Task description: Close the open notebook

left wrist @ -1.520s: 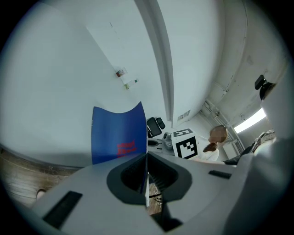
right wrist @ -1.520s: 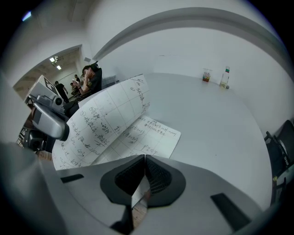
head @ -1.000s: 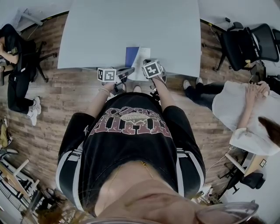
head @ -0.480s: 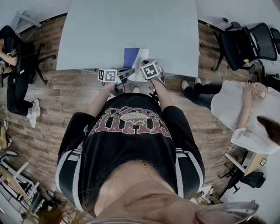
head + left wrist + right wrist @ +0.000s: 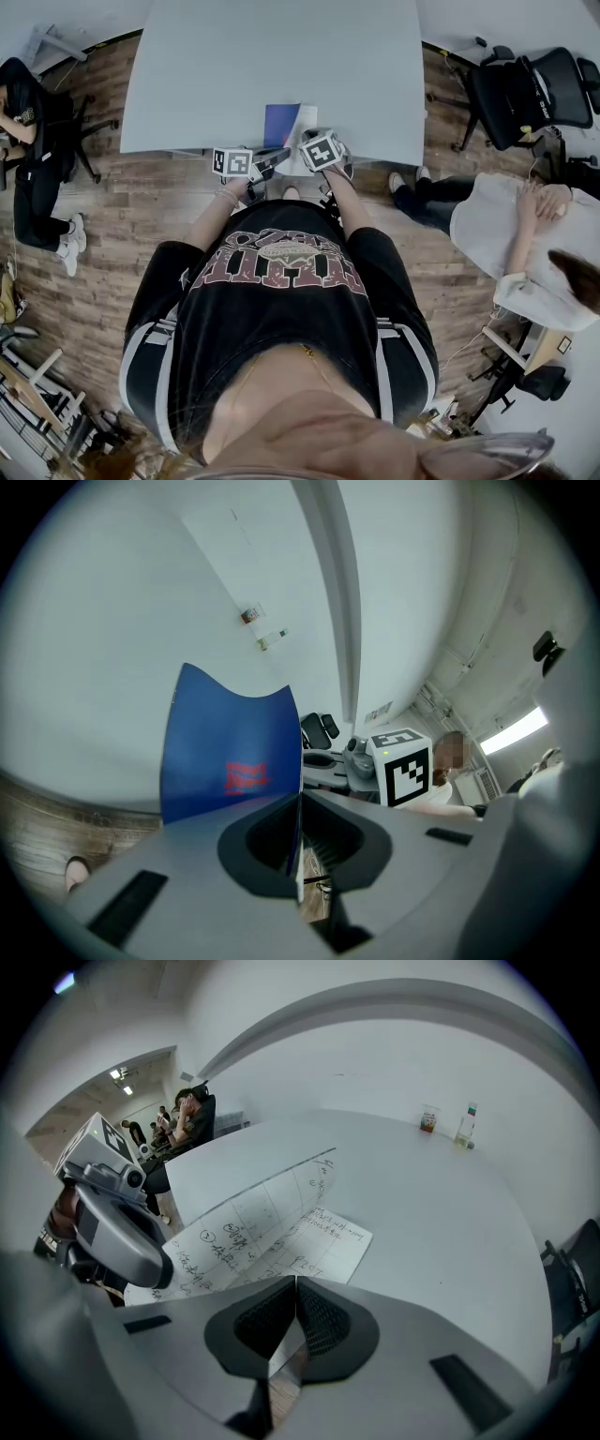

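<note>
The left gripper [image 5: 298, 803] pinches the blue cover [image 5: 230, 752] of the notebook [image 5: 292, 127], which stands upright beyond its jaws. The right gripper [image 5: 295, 1288] has its jaws pressed together, empty, before the written page [image 5: 281, 1232]. A quick swing could pull the thin cover free.

Head view: overhead, steeply down onto table [image 5: 281, 56]. Left gripper view: close, near-level along jaws. Right gripper view: close, tilted down. All three share notebook [image 5: 280, 122].
</note>
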